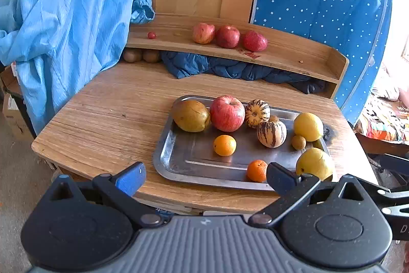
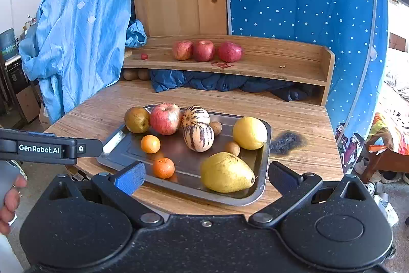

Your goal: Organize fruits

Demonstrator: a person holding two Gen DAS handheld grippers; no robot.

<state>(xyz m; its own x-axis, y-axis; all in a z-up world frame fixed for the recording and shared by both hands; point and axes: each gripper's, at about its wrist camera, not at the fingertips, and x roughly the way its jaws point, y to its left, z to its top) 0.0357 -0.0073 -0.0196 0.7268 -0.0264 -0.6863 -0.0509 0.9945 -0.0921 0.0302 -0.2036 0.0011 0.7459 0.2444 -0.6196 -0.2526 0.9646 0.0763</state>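
Tray (image 2: 265,145), mid-frame on worktop (image 2: 294,119): one apple (image 2: 165,118) at its upper left beside brown pear (image 2: 137,119); two striped melons (image 2: 199,137), two oranges (image 2: 150,144), yellow pears (image 2: 226,172), small brown fruits; three apples (image 2: 204,50) already lined on shelf (image 2: 268,65), upper centre. Left gripper (image 1: 204,175) and right gripper (image 2: 204,175): fingers spread wide, holding nothing, both low in frame short of the tray. Likely step: tray apple to the shelf row; advise closing across its widest part, lifting clear of pear and melon, setting down beside the row without nudging it.
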